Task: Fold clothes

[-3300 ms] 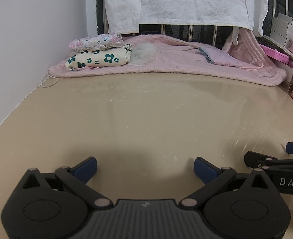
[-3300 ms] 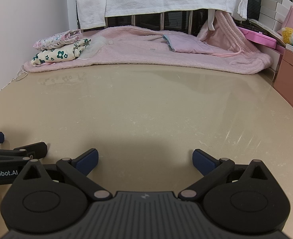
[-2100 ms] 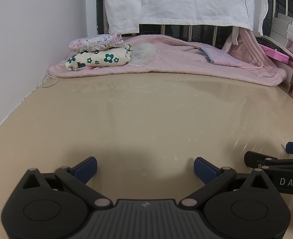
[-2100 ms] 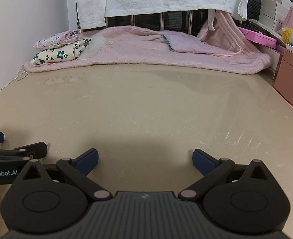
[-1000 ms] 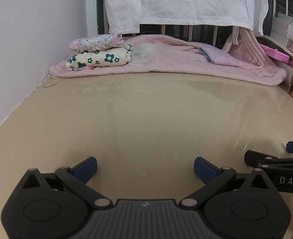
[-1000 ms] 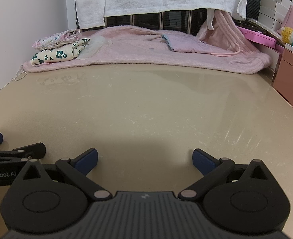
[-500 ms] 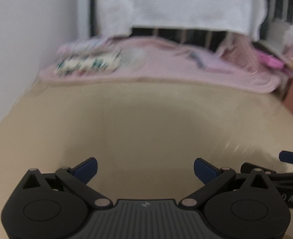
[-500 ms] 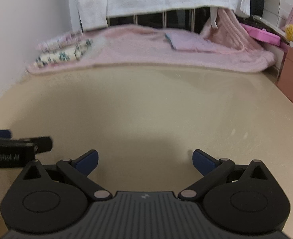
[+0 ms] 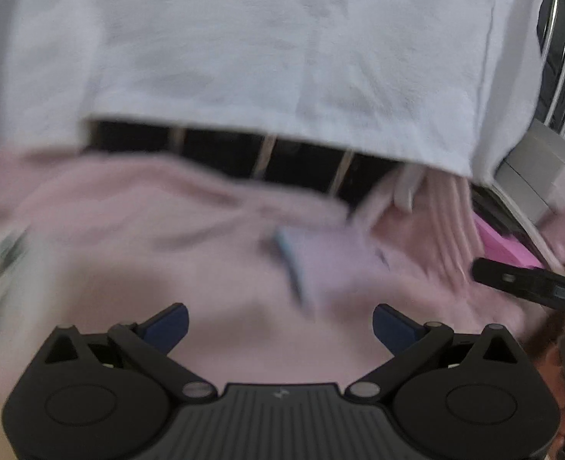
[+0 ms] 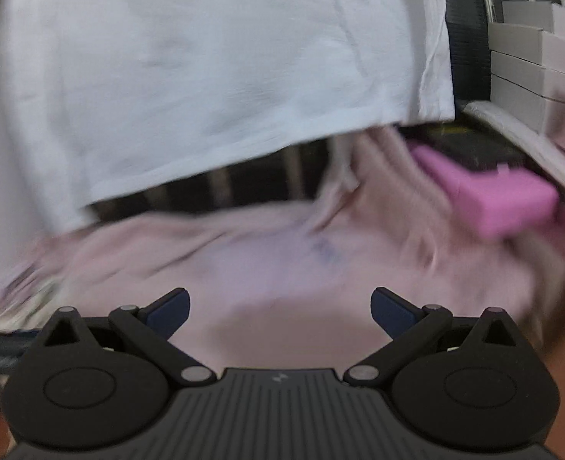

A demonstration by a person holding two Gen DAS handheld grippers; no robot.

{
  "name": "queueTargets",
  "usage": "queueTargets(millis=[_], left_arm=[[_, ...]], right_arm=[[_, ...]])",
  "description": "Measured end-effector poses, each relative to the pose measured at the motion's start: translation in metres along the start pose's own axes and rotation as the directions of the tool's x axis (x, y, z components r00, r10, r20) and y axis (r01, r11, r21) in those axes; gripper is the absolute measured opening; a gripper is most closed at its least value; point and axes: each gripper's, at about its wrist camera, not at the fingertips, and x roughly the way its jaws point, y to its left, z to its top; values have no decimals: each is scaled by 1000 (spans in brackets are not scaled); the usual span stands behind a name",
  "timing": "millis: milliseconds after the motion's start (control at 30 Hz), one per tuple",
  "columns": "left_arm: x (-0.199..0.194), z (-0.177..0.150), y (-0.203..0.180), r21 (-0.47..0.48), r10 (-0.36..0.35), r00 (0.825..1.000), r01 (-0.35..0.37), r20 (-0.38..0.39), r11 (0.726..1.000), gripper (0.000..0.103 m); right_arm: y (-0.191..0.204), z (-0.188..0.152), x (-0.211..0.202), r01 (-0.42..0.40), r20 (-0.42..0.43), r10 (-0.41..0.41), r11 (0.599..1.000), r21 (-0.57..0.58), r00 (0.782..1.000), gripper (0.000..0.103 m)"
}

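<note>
Reaching for a garment: left claw (image 9: pixel 278 316) and right claw (image 10: pixel 280 304), both released and empty, hover over the lilac garment (image 10: pixel 282 260) lying on the pink blanket (image 9: pixel 109 207); next, judged, pinching its edge

My left gripper (image 9: pixel 280 324) has its jaws spread wide, the two blue fingertips (image 9: pixel 167 324) far apart with nothing between them. My right gripper (image 10: pixel 280 308) stands the same way, jaws wide and empty, blue fingertips (image 10: pixel 393 308) well apart. In the left wrist view, one black finger of the right gripper (image 9: pixel 527 287) juts in from the right edge, above and beside the left one. Both views are smeared with motion blur. A bit of my hand (image 9: pixel 554 364) shows at the right edge, behind the left gripper.
</note>
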Motion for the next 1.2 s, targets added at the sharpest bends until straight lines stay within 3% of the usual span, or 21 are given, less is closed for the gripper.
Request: queueTargets(millis=[100, 200, 233, 267, 300, 333, 367, 467, 533, 633, 700, 800, 833, 900, 933, 1033, 1100, 1133, 1167, 1200], left_arm=[[64, 24, -7, -17, 59, 998, -58, 34, 998, 99], [115, 32, -1, -159, 71, 996, -77, -48, 984, 90], [128, 33, -2, -152, 57, 995, -68, -81, 986, 78], [141, 33, -3, -144, 43, 993, -59, -113, 988, 59], [153, 33, -3, -139, 28, 990, -48, -142, 989, 48], [152, 32, -3, -149, 2, 991, -23, -137, 989, 32], [151, 30, -2, -158, -24, 991, 2, -133, 987, 17], [148, 26, 0, -185, -99, 988, 77, -117, 980, 9], [122, 25, -5, -160, -120, 988, 104, -96, 982, 9], [54, 14, -12, -83, -159, 983, 152, -87, 985, 8], [-16, -12, -8, -46, -193, 980, 191, -57, 981, 8], [-128, -64, 8, -6, -211, 977, 211, -20, 978, 8], [-158, -90, 14, 5, -183, 983, 183, -33, 983, 9], [-212, -142, 26, 21, -105, 993, 106, -52, 994, 9], [-235, -167, 30, 26, -58, 997, 60, -58, 998, 9], [-290, -225, 36, 23, 44, 998, -43, -41, 999, 9], [-322, -251, 39, 12, 86, 996, -86, -20, 996, 27], [-333, -255, 42, -25, 96, 995, -97, -29, 995, 53], [-344, -260, 46, -61, 103, 994, -106, -39, 993, 67], [-353, -263, 49, -90, 95, 994, -99, -47, 991, 68]], right_arm=[[-22, 28, 82, 71, -51, -69, 996, 50, 996, 100], [-37, 32, 141, 71, -105, -61, 993, 90, 993, 87], [-39, 31, 155, 77, -125, -66, 994, 83, 990, 81], [-40, 30, 169, 83, -145, -71, 993, 78, 987, 67], [-42, 29, 179, 91, -165, -77, 993, 81, 983, 59], [-44, 25, 185, 93, -182, -75, 992, 91, 980, 39], [-44, 20, 192, 78, -202, -58, 993, 94, 978, 12], [-37, 10, 184, 47, -191, -28, 994, 98, 981, 4], [-30, 6, 170, 17, -162, 1, 994, 104, 987, 3], [-11, 2, 94, -138, -65, 145, 985, 108, 987, 3], [7, -15, 36, -215, -78, 221, 973, 85, 972, 3], [29, -66, -68, -338, -85, 338, 941, 22, 937, 3], [35, -89, -103, -379, -92, 377, 926, 5, 921, 3], [48, -137, -164, -401, -105, 398, 916, -9, 912, 3], [54, -162, -189, -393, -112, 390, 919, -9, 914, 3], [75, -225, -240, -285, -136, 279, 958, -22, 951, 3], [88, -250, -262, -231, -152, 223, 972, -37, 963, 3], [93, -261, -272, -205, -157, 196, 978, -41, 968, 8], [96, -264, -281, -180, -152, 173, 983, -33, 973, 14], [97, -266, -289, -161, -145, 156, 987, -25, 977, 21]])
